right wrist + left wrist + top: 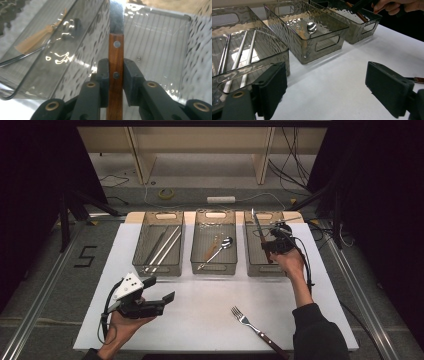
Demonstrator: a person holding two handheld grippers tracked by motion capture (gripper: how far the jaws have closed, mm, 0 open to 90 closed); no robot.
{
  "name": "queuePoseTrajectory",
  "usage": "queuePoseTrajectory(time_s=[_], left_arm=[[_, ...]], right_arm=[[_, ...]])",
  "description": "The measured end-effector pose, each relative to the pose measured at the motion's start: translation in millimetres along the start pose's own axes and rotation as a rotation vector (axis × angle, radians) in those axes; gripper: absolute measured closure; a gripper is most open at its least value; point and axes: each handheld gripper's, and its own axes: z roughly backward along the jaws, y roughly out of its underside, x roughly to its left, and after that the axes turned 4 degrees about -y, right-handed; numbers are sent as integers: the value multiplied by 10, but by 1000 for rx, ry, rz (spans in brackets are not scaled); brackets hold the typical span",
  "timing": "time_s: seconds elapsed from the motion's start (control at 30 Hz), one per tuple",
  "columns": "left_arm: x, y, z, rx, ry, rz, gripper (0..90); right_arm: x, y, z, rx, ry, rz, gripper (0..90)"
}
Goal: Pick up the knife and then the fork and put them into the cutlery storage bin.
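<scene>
the wooden-handled knife (115, 62), pinched by its handle in the right gripper (115, 75), hangs over the right bin (252, 266), while the left gripper (325, 87), jaws spread, rests over bare table (210, 305) well in front of that bin.

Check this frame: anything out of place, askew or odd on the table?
One thing: a fork lies loose on the table near its front edge, outside the three bins. The right gripper holds a knife over the right bin, not yet put down. No spill or damage visible.
</scene>
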Motion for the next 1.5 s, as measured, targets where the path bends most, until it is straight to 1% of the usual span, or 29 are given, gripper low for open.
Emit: queuePoseTrajectory(time_s=[0.37,0.5,0.53,0.57,0.6,0.67,0.73,0.8,0.83,1.0,1.1,1.17,1.23,1.33,1.5], left_arm=[[-3,0,-1,0,0,0,170],[-6,0,-1,0,1,1,170],[-5,1,-1,0,2,1,170],[-5,1,-1,0,2,1,170],[-5,1,-2,0,2,1,170],[-6,1,-1,1,2,0,170],[-5,1,-1,1,2,1,170],[-5,2,0,1,1,1,169],[-5,2,-1,1,1,1,169],[-9,1,-6,6,1,-3,168],[-9,3,-8,6,1,-3,167],[-7,3,-8,8,0,-5,166],[-9,4,-11,5,-1,-2,166],[-8,3,-10,4,-4,-2,166],[-3,4,-7,4,-5,-1,166]], right_arm=[[3,15,-142,32,7,-43,769],[4,32,-183,52,-10,-52,756],[6,35,-186,53,-14,-56,723],[6,33,-185,56,-19,-65,661],[5,28,-181,61,-27,-69,645],[8,26,-148,53,-33,-59,604],[15,28,-102,49,-41,-42,574],[37,38,-49,51,-43,-28,492],[51,48,-21,54,-44,-16,473],[159,152,174,47,-68,70,403],[232,251,318,42,-89,105,377],[279,333,416,22,-109,121,372],[332,418,495,20,-118,152,359],[400,535,588,4,-139,181,350],[523,739,695,1,-171,222,332]])
